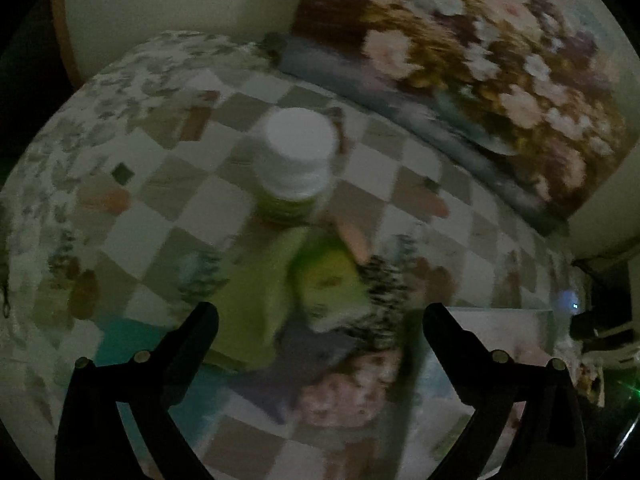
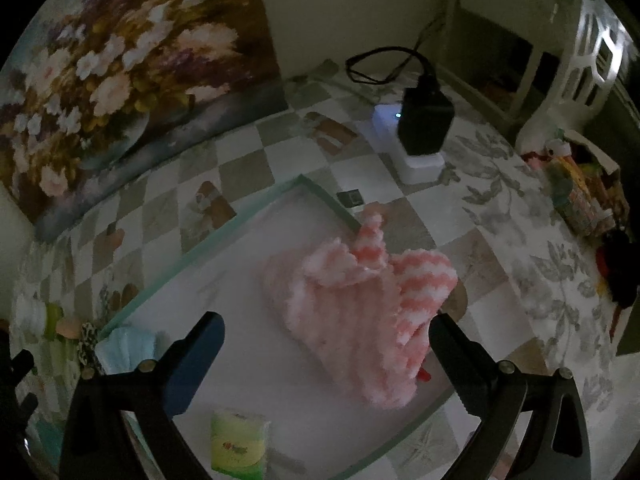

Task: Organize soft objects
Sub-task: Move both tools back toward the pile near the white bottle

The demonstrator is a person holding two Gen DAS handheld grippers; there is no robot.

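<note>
Nothing is showing as readable text in either view. The small green packet (image 2: 239, 447) lying at the near edge of the glass tray (image 2: 320, 192) is carrying a reddish printed mark, but it is coming through too dim and too small to make out; the jar's (image 1: 294, 168) label is blurring completely.

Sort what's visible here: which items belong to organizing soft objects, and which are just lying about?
Job: pink striped fluffy cloth on the glass tray; green cloth.

Lying about: flower painting, charger block, white-lidded jar, green tissue pack.
</note>
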